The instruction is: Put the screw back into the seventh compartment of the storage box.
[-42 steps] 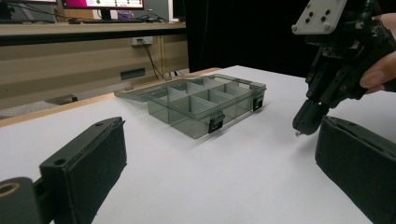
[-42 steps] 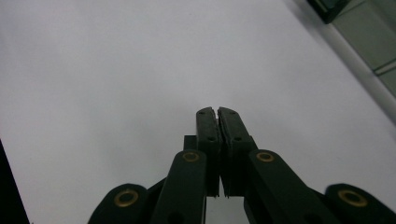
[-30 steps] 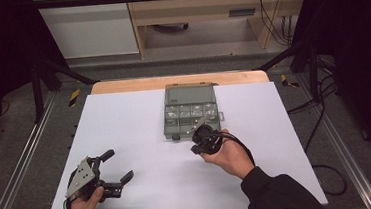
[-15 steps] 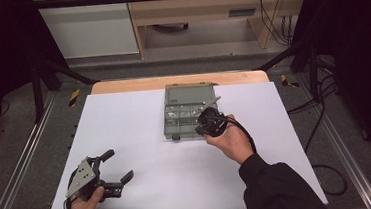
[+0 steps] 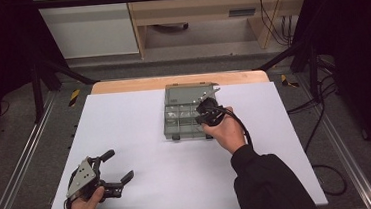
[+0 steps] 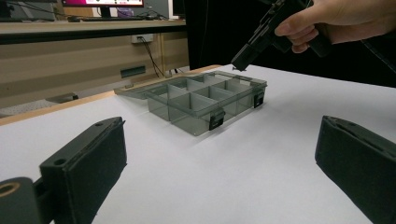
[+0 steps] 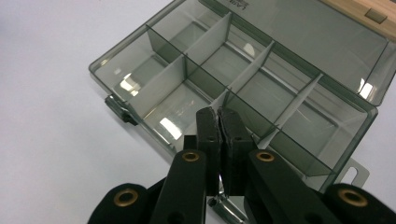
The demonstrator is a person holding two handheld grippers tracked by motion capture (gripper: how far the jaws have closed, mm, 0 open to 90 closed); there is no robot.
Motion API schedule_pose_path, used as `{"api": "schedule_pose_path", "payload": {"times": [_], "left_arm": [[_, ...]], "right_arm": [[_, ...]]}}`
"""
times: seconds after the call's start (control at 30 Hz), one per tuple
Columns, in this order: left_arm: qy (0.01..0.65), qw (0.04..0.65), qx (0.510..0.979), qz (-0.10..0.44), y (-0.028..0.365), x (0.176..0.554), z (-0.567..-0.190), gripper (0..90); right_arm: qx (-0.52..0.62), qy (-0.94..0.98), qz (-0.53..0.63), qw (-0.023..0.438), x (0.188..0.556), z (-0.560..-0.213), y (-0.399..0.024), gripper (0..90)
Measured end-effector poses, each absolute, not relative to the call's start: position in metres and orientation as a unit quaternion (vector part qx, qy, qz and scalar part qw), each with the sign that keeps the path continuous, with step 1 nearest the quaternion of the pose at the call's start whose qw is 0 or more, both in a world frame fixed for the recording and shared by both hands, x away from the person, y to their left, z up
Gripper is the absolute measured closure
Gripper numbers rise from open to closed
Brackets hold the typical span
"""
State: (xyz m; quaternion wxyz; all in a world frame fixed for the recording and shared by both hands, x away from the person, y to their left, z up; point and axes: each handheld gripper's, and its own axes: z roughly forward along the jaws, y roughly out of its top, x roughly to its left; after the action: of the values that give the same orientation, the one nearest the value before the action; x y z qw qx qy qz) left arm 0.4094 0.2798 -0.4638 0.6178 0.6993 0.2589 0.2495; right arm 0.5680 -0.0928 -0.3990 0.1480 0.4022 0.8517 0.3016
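A smoky grey clear compartment box (image 5: 187, 115) lies open in the far middle of the white table (image 5: 124, 119), its lid (image 5: 190, 89) flat behind it. In the right gripper view its divided compartments (image 7: 243, 70) look empty. My right gripper (image 5: 205, 107) hovers over the box's right half with its jaws pressed together (image 7: 217, 112). A small shiny metal piece (image 7: 224, 207) shows low between its arms; I cannot tell whether it is held. My left gripper (image 5: 119, 166) rests at the front left, open, with nothing between its pads (image 6: 84, 163). It looks toward the box (image 6: 205, 100) and the right gripper (image 6: 240, 60).
The table's wooden far edge (image 5: 176, 81) runs just behind the lid. Metal rails (image 5: 18, 168) flank the table on both sides. A cable (image 5: 243, 130) trails from the right gripper along the sleeve. White tabletop stretches between the left gripper and the box.
The right hand has carried its shut gripper from the box's near edge away from the person, over the box's right half. The left gripper has stayed put.
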Motion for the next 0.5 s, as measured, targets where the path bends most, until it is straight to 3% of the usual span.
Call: {"api": "schedule_pose_path", "payload": {"times": [0.5], "left_arm": [[0.259,0.618,0.699,0.249,0.280,0.409,-0.464,1.9]], "right_arm": [[0.410,0.854,0.288,0.138,0.577,-0.411,-0.092,87.1]]}}
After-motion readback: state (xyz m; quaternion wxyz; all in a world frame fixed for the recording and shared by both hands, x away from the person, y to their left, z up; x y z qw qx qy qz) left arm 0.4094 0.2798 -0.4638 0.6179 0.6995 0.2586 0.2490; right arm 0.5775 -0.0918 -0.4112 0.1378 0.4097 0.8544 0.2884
